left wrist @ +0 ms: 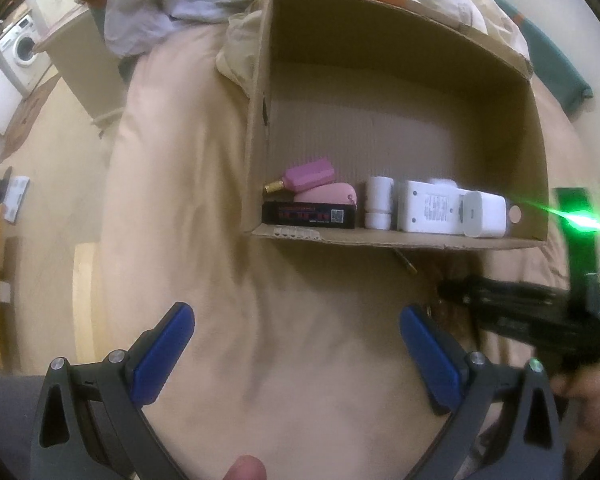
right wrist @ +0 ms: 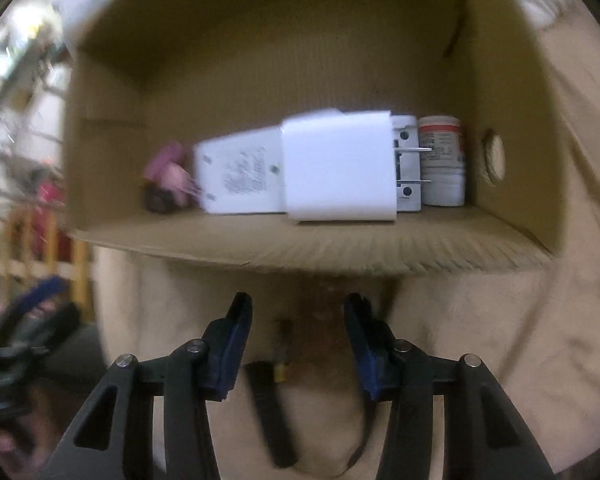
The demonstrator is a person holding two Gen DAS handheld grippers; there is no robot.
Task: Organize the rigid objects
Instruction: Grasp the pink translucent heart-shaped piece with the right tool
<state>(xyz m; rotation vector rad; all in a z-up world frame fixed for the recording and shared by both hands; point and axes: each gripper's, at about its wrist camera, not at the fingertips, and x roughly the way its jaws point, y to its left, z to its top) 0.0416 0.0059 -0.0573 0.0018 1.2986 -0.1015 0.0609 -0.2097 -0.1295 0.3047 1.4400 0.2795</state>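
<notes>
Along box (left wrist: pixel 538 160) near wall: items crowded (far floor bare).

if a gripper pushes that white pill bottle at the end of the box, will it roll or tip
The white pill bottle looks round and rigid, so it would probably roll if knocked flat. It appears to stand upright with the white charger and the cardboard box wall close by, which should limit tipping. Its smooth plastic may slip between pads.
</notes>
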